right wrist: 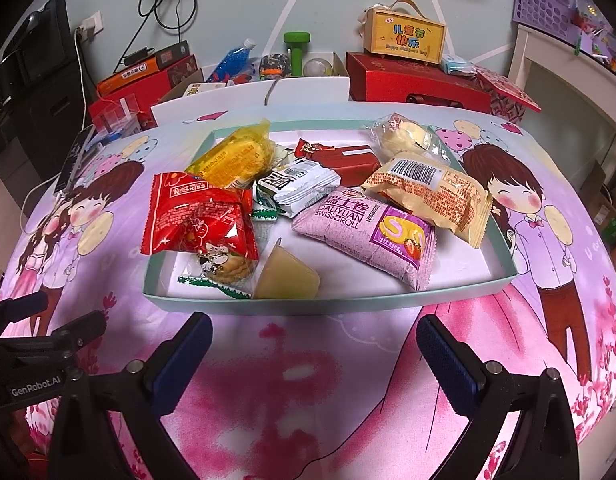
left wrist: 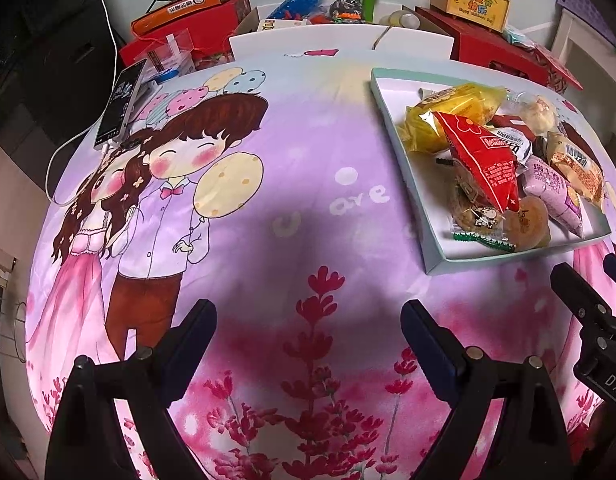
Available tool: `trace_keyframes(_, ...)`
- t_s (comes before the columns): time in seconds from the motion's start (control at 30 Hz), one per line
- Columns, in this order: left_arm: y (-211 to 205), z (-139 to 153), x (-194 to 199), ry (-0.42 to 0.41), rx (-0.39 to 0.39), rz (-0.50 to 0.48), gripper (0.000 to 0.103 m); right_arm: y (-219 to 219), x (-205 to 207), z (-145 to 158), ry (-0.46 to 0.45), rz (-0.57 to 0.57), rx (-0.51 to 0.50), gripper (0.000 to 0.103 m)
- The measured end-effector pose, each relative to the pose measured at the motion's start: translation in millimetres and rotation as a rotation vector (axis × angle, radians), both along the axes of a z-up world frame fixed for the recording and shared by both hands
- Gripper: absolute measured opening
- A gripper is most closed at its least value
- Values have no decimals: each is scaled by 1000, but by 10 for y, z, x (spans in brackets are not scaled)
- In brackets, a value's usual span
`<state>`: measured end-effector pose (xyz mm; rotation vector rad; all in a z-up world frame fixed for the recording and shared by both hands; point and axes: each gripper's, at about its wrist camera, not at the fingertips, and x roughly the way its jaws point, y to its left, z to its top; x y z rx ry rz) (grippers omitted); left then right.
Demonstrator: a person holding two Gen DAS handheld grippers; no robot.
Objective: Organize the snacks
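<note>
All the snacks, among them a red Rose Kiss packet point(right wrist: 196, 216) and a pink Swiss roll pack point(right wrist: 364, 232), lie heaped inside the shallow tray point(right wrist: 332, 305), which corrals them on the cartoon cloth point(left wrist: 300, 160), while the left gripper point(left wrist: 308, 344) and right gripper point(right wrist: 314, 354) hover before it, fingers wide and empty.

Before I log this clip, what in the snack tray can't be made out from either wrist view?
- Dark red foil packet: right wrist view, partly covered by the silver-white packet; label unreadable.
- Cookie in clear cartoon wrapper: the red Kiss bag overlaps its top.
- Shallow pale-blue cardboard tray: left wrist view, far-right corner hidden behind piled packets.
- Green-edged wrappers: mostly buried, contents unknown.
</note>
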<state>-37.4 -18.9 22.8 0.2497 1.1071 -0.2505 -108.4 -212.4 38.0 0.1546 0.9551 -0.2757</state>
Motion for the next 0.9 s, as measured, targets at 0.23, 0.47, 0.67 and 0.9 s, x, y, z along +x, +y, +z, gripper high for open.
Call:
trace_keyframes(0.23, 5, -3, 4, 1, 1, 4, 94, -5, -4, 10, -2, 1, -1, 103)
trace_keyframes(0.47, 11, -16, 10, 5, 5, 9, 94, -4, -2, 5, 0, 2, 0, 103)
trace_keyframes(0.67, 13, -21, 10, 6, 8, 11, 94, 1, -7, 13, -2, 5, -2, 103)
trace_keyframes(0.9, 15, -17, 7, 5, 8, 9, 94, -1, -9, 16, -4, 6, -2, 103)
